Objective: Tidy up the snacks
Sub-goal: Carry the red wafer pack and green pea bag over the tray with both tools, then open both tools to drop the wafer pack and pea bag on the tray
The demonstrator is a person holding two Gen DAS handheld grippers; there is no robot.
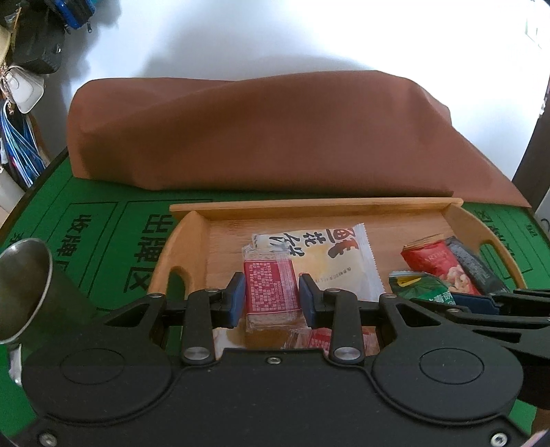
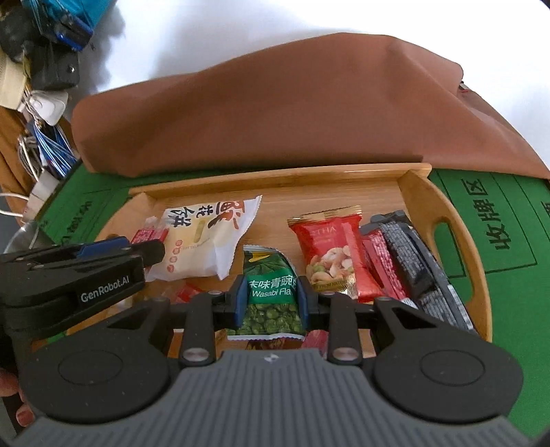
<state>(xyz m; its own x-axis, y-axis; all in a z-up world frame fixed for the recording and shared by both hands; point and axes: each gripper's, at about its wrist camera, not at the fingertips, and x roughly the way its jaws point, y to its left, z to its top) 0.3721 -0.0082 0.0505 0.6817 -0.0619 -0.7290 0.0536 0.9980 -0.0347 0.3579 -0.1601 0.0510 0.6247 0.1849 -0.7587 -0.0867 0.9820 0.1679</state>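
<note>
Daylight floods both my views from twelve o'clock, washing the white wall out to near-blank glare. Soft grey shadows smear across that wall toward ten o'clock. The brown cloth is evenly lit but soft and a little blurred, more so in my right view. The wooden tray and its packets sit sharp, with print readable at centre. My own black bodies at six o'clock are dark, with little detail. Fisheye bending curves the green mat and rounds every corner to black.
</note>
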